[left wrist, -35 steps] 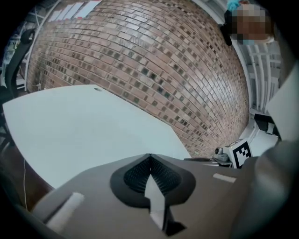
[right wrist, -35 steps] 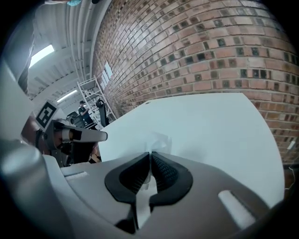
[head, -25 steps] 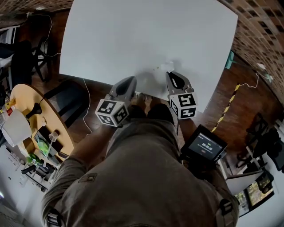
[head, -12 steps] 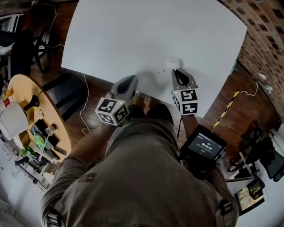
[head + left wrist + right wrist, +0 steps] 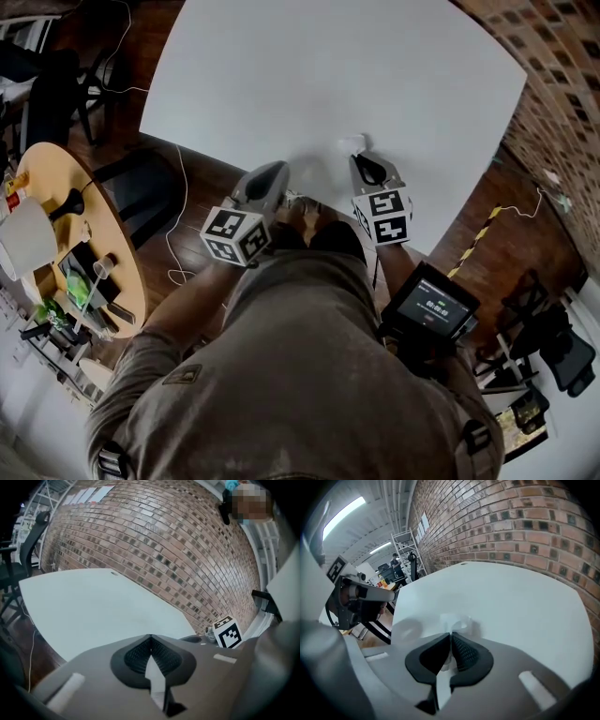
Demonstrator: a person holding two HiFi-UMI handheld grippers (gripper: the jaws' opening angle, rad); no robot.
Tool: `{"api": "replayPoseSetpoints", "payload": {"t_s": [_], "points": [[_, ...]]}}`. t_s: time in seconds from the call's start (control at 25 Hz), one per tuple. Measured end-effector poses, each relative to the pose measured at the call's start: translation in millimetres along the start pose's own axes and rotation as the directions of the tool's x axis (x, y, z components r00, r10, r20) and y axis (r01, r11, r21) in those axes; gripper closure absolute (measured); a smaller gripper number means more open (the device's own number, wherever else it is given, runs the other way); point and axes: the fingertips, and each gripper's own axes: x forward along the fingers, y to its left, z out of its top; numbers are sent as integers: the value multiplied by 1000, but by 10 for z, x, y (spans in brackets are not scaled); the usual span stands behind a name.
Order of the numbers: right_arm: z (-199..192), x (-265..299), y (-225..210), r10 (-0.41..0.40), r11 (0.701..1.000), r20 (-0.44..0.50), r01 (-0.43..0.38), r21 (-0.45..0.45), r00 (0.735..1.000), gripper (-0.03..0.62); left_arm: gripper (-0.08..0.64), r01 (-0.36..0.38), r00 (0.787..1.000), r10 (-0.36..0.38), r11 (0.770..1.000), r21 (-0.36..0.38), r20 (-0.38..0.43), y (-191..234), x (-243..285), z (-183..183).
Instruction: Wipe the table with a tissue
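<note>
The white rectangular table (image 5: pixel 375 66) fills the head view, and nothing is seen lying in the stroke's path. A cluttered round wooden side table (image 5: pixel 37 187) stands well apart at the left. The left gripper (image 5: pixel 277 169) hangs at the near edge, jaws together and empty. The right gripper (image 5: pixel 360 161), jaws pinched on the crumpled white tissue (image 5: pixel 353 142), has carried it slightly leftward along the near edge. Wiping has probably only begun, since most of the surface lies beyond.
</note>
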Motion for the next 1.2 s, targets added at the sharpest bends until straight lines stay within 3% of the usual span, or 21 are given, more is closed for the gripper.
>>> {"api": "replayPoseSetpoints", "payload": {"t_s": [0.4,0.96,1.2], "points": [[1,132,421,102,994,-11,-102,-28,995,565,558,-27,1000,27,1000,8,9,50,-142,31],[-24,-92,-399,-57,997,19,56,56,998,565,558,13,1000,-13,999,39,-11,-177,59,45],[2,-77,-401,-61,997,19,60,50,998,565,558,7,1000,-7,999,37,-1,-177,62,97]]}}
